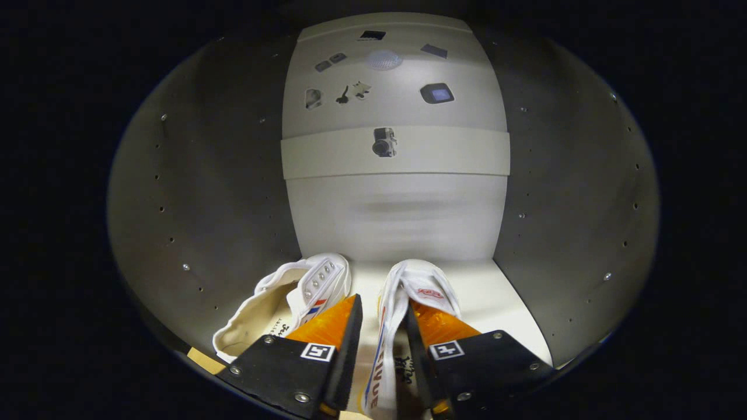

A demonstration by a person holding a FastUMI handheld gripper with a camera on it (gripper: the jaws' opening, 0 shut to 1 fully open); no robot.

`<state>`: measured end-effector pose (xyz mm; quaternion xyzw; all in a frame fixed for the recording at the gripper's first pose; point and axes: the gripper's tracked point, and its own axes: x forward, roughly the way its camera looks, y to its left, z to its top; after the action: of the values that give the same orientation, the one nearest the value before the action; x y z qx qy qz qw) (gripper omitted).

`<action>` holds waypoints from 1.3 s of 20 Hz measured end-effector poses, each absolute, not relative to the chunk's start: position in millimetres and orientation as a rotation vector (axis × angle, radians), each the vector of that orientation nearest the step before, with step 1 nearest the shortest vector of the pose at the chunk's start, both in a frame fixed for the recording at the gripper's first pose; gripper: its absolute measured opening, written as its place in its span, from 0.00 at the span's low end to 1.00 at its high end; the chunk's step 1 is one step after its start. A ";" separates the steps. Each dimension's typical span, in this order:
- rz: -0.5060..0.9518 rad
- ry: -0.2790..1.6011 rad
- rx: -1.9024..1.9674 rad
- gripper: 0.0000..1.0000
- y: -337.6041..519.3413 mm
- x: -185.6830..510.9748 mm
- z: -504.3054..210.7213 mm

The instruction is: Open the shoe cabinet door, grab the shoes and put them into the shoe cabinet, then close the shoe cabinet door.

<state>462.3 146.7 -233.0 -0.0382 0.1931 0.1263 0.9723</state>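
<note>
gripper [382, 309]: reaches forward and a little downward
fingers [349, 332]: parted by a narrow gap
left finger: outside the shoe [392, 326] wall
right finger: inside the shoe opening
grip: seems closed on this wall

The cabinet floor [502, 303] is a pale, lit board between two grey side walls. Two white shoes lie on it side by side: the left shoe [292, 297] just beside the left wall, the right shoe [402, 303] between the fingers [382, 309].
</note>
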 end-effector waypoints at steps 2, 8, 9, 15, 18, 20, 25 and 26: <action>0.246 0.363 -0.120 0.51 145.8 453.7 -224.5; 0.227 0.323 -0.122 0.58 144.0 410.0 -195.4; 0.228 0.321 -0.120 0.59 145.3 399.7 -190.9; 0.221 0.322 -0.091 0.74 147.1 320.0 -171.7; 0.218 0.325 -0.099 0.86 147.7 273.3 -169.4; 0.214 0.322 -0.116 0.91 145.5 241.7 -167.5; 0.200 0.346 -0.097 0.94 136.9 166.2 -167.9; 0.188 0.346 -0.103 0.93 130.0 153.6 -164.5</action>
<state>153.6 130.0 -164.5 -0.0509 0.1720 0.0932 0.9794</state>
